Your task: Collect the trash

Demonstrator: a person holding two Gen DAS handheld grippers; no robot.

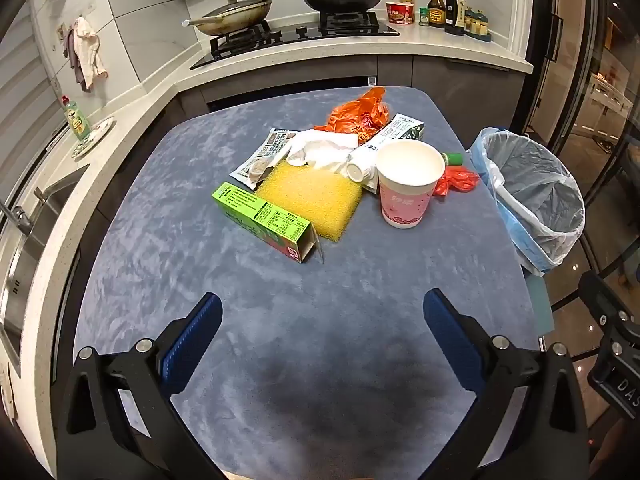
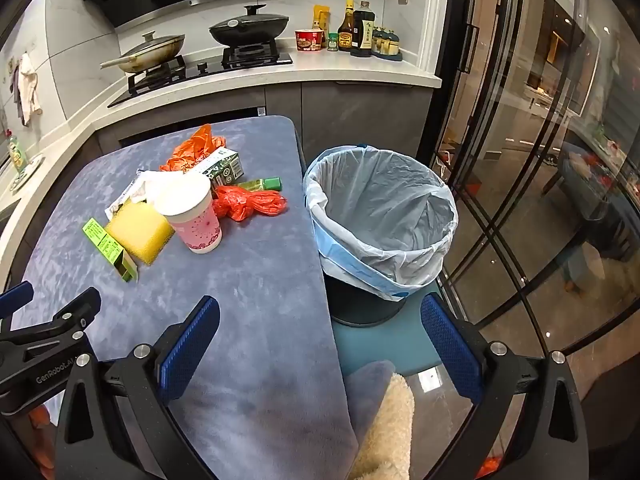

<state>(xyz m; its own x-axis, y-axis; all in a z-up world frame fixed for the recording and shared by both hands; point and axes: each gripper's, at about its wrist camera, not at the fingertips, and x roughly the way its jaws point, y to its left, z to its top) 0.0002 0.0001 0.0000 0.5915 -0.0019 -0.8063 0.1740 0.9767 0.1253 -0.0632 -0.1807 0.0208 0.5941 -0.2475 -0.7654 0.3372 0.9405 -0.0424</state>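
Both tools spread wide and empty: left tool over the desk's near edge, right tool at its right edge, before the lined trash bin. Bin apparently empty. Nothing collected yet. Toward the far edge, still piled: green carton box, yellow sponge, paper cup, orange plastic bag, red bag, milk carton, wrapper.

Both wrist views look steeply down, sharing the table.

Matt plush cloth table cover
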